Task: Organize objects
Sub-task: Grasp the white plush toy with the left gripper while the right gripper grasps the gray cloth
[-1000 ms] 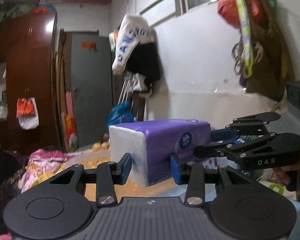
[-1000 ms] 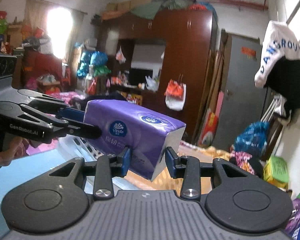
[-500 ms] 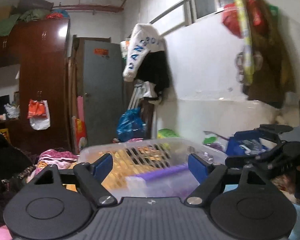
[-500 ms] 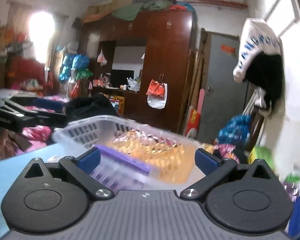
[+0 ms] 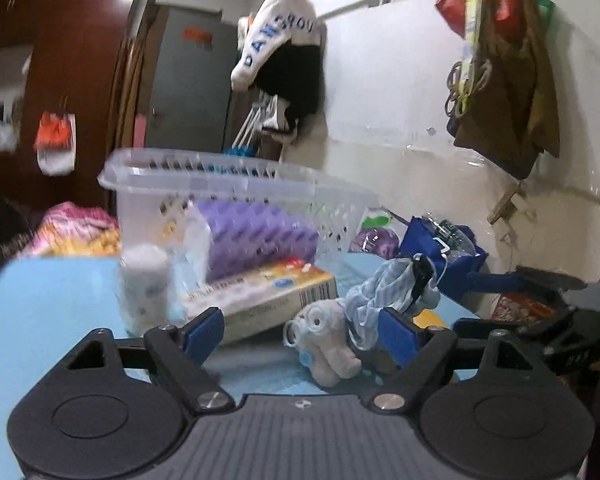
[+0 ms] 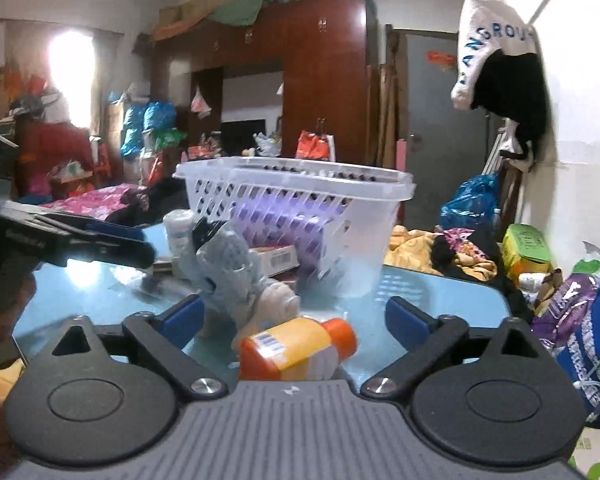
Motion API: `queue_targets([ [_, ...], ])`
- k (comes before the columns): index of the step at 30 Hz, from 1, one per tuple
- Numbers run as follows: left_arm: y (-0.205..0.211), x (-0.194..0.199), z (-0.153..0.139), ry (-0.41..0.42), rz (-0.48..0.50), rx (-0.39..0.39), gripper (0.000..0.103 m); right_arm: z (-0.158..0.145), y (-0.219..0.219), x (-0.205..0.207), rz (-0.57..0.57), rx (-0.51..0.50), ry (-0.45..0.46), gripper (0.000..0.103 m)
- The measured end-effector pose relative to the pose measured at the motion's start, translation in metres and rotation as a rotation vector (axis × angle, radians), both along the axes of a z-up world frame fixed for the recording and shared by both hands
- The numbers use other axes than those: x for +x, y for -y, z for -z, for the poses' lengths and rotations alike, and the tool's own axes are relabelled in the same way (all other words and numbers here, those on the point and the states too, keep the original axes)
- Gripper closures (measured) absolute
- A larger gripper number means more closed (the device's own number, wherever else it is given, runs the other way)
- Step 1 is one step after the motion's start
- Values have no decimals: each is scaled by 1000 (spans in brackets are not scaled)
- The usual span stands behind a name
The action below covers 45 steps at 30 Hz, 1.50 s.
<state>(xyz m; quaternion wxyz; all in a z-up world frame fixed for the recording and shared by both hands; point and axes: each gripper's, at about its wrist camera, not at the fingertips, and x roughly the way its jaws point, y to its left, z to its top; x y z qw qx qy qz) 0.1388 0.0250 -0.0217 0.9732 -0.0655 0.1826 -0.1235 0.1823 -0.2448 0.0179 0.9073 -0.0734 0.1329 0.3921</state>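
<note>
The purple tissue pack lies inside the clear plastic basket on the blue table; it also shows through the basket wall in the right wrist view. My left gripper is open and empty, low over the table, near a small plush toy and a crumpled blue cloth. My right gripper is open and empty, with an orange-capped bottle lying between its fingers. A flat box and a white bottle stand before the basket.
The basket stands at the table's far side. A blue bag sits beyond the table's right edge. The blue table ends near clutter, bags and bedding. Clothes hang on the wall.
Both grippers held the purple tissue pack together, let it go into the basket, opened wide, and have dropped back low over the table.
</note>
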Motion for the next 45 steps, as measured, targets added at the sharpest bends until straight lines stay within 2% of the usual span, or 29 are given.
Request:
queue_targets([
  [4, 7, 5, 2, -5, -7, 30, 16, 1, -9, 4, -46, -32, -1, 20],
  [9, 15, 8, 2, -7, 14, 52, 16, 16, -17, 5, -80, -84, -35, 39],
  [16, 27, 16, 6, -24, 10, 75, 17, 21, -21, 3, -90, -110, -29, 40],
  [20, 29, 21, 9, -34, 7, 78, 17, 20, -26, 10, -106, -147, -35, 46],
  [23, 29, 26, 11, -53, 15, 84, 17, 21, -33, 18, -118, -195, -43, 47],
  [33, 43, 44, 17, -103, 31, 138, 17, 19, -31, 23, -162, -221, -48, 56],
  [36, 45, 46, 18, -112, 58, 126, 35, 18, -34, 24, -172, -248, -39, 58],
  [37, 45, 46, 18, -114, 73, 118, 47, 18, -35, 24, -175, -259, -34, 59],
  [38, 45, 46, 19, -117, 84, 111, 53, 18, -36, 25, -178, -265, -32, 60],
  [41, 47, 44, 18, -103, 71, 129, 60, 16, -37, 25, -185, -272, -29, 64],
  [45, 50, 34, 14, -43, 70, 143, 63, 14, -36, 17, -174, -278, 4, 68],
])
